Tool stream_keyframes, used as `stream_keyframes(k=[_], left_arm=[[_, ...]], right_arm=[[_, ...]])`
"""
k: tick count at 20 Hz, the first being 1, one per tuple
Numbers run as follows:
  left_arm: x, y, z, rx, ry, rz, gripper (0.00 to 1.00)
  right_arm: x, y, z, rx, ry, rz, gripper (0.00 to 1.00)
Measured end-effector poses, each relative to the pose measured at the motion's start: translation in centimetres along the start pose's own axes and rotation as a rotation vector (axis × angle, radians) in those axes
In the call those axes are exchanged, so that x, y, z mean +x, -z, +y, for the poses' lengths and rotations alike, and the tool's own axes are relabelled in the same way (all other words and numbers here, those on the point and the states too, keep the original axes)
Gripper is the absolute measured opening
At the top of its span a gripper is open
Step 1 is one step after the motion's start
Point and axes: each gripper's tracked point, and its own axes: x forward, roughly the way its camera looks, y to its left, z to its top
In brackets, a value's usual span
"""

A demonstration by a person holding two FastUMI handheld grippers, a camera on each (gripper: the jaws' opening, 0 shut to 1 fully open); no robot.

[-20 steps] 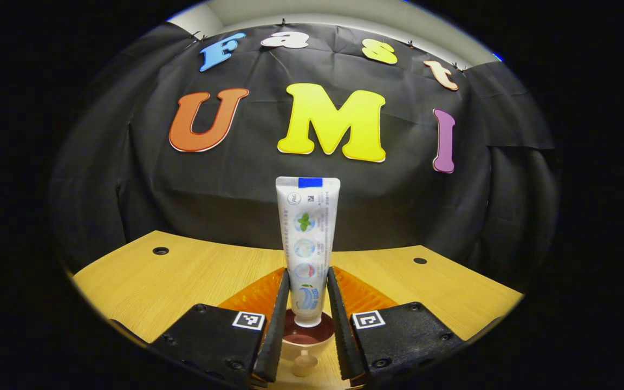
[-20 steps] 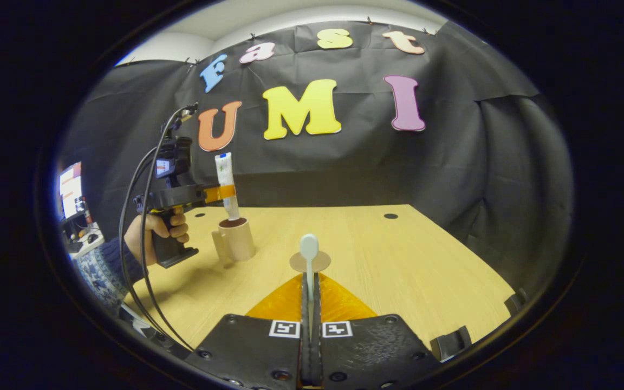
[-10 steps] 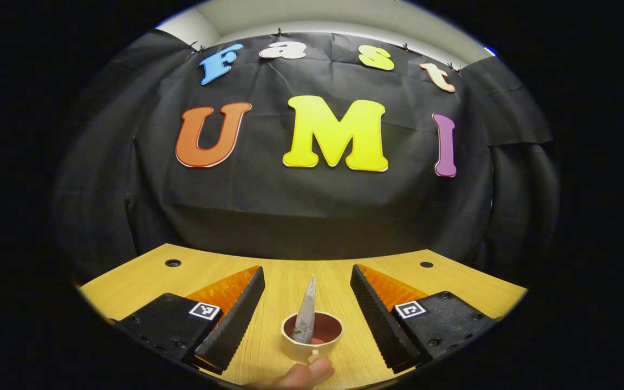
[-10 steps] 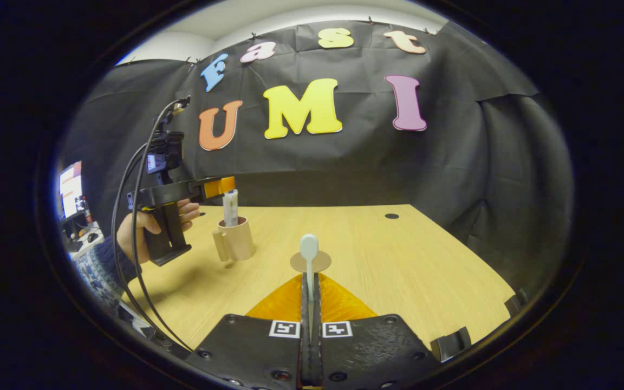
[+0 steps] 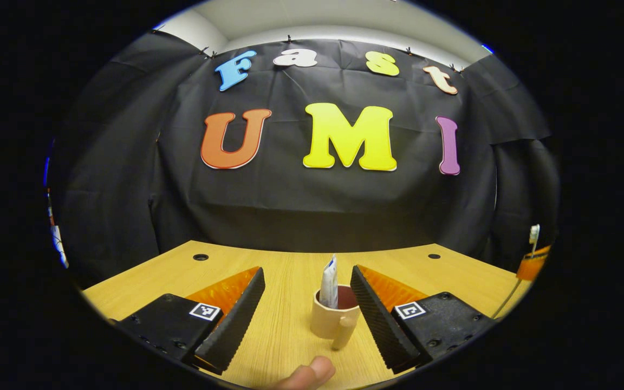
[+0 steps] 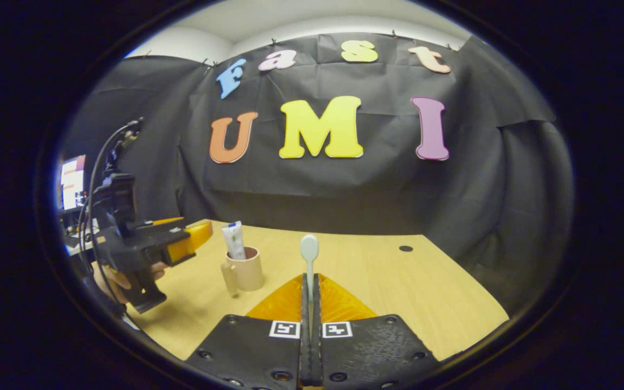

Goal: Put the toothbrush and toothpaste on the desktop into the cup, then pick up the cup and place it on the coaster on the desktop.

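Observation:
A beige cup with a handle stands on the wooden desktop, and the white toothpaste tube stands upright inside it. My left gripper is open, drawn back from the cup, which sits between its fingers farther off. In the right gripper view the cup with the tube is ahead to the left, and the left gripper hangs just left of it. My right gripper is shut on the white toothbrush, head up. The toothbrush appears at the far right in the left gripper view.
The desktop has small round holes near its back corners. A hand holds the left gripper, with cables trailing from it. A fingertip shows at the bottom. A monitor stands beyond the left edge.
My left gripper opened, dropped the toothpaste into the cup and pulled back and left. My right gripper, still holding the toothbrush, has shifted and tilted upward.

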Motion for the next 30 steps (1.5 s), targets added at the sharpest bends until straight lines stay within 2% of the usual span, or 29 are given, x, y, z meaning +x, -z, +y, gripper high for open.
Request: stream_keyframes(k=[4, 7, 11, 13, 19, 22, 30], left_arm=[[-3.5, 2.9, 0.9, 0.005, -0.002, 0.025, 1.00], [-5.3, 5.0, 1.6, -0.021, -0.009, 0.069, 1.00], [-7.0, 6.0, 2.8, -0.001, -0.029, 0.088, 1.00], [-7.3, 6.2, 3.2, 0.013, -0.034, 0.090, 1.00], [-7.8, 6.9, 3.6, -0.034, -0.023, 0.087, 1.00], [-8.0, 6.9, 3.9, -0.036, -0.028, 0.087, 1.00], [-8.3, 7.0, 4.7, -0.053, -0.041, 0.081, 1.00]], right_arm=[[3.6, -3.5, 3.3, -0.004, -0.042, -0.034, 0.02], [6.2, -6.6, 6.3, -0.015, -0.081, -0.075, 0.00], [9.8, -9.8, 10.2, -0.021, -0.124, -0.148, 0.00], [11.8, -10.1, 11.7, 0.006, -0.138, -0.153, 0.00], [16.5, -9.3, 13.7, 0.085, -0.148, -0.135, 0.01], [17.5, -9.1, 14.3, 0.115, -0.161, -0.126, 0.01], [18.8, -8.2, 14.7, 0.120, -0.140, -0.105, 0.03]])
